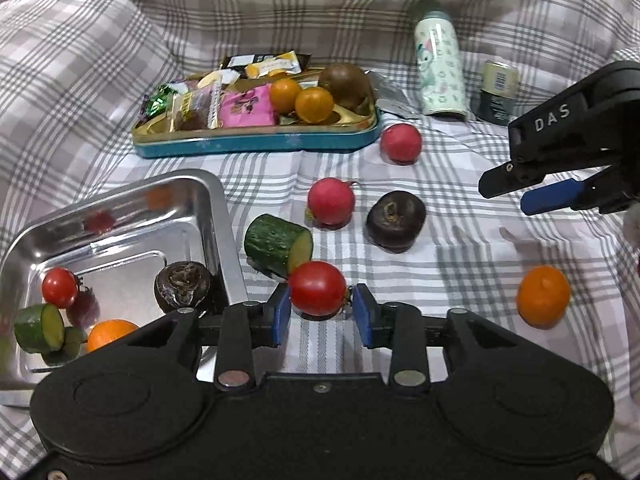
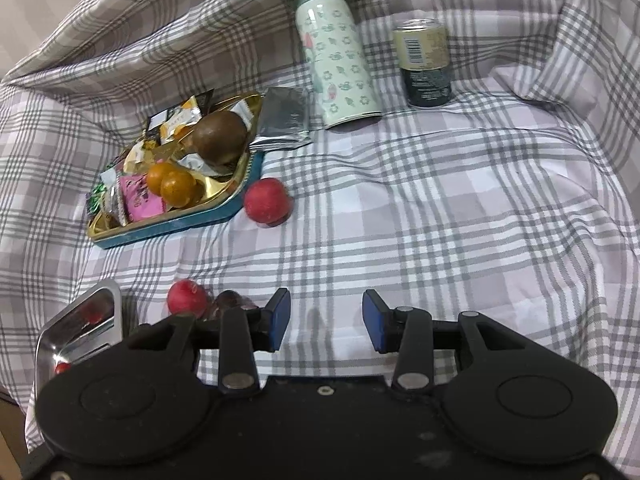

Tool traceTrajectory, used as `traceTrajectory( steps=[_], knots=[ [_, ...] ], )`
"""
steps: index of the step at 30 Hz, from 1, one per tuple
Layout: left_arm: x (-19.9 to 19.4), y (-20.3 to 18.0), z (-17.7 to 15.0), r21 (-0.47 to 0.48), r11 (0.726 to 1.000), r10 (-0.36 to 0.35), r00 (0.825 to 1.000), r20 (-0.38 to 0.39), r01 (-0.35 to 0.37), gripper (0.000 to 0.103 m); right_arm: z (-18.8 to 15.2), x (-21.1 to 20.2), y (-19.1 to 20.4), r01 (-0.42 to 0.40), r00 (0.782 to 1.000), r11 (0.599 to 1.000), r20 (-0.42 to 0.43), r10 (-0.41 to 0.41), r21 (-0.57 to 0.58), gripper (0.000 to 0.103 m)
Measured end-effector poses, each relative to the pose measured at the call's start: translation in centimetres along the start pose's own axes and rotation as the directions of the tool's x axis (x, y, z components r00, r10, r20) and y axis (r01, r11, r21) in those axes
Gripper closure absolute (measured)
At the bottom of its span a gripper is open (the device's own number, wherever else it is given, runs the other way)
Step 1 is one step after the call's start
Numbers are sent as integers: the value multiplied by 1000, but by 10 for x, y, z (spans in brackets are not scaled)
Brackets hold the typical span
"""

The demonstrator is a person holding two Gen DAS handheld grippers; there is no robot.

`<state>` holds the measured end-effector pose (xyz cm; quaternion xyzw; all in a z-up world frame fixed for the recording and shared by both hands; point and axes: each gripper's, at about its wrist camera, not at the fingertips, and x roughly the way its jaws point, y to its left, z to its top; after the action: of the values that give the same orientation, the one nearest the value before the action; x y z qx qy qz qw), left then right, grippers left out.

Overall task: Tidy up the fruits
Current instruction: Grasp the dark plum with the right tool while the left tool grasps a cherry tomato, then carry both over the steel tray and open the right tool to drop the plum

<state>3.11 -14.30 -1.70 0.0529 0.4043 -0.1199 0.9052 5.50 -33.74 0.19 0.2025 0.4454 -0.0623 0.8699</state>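
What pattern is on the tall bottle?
Pale mint bottle with small green printed motifs, clearest in the right wrist view.

A grey-and-white checked cloth [image 2: 440,208] covers the whole surface, rising in folds behind.

The table is covered with a soft matt checked cloth [image 1: 460,248]. A polished, mirror-like metal tray [image 1: 208,216] is seen, a glossy smooth tomato [image 1: 317,288], a rough-skinned cucumber piece [image 1: 276,244], and a crinkled foil packet [image 2: 285,120].
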Motion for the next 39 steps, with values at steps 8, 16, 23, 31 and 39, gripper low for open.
traceTrajectory(
  steps=[8,16,23,31,39],
  knots=[
    [8,2,4,-17,1000,-9,1000,4,9,56,-3,10,20,-57,998,997,-26,56,-60,60],
    [12,7,5,-54,997,-46,999,8,47,55,-4,31,41,-66,996,994,-60,61,-91,60],
    [11,7,4,-51,997,-52,998,18,53,59,-2,45,45,-101,990,993,-105,95,-54,63],
    [7,9,6,-87,991,-98,995,22,99,60,-6,39,50,-116,991,988,-85,108,-98,80],
    [-14,9,12,-87,989,-116,990,76,123,60,1,21,30,-111,994,993,-8,110,-43,80]
  ],
)
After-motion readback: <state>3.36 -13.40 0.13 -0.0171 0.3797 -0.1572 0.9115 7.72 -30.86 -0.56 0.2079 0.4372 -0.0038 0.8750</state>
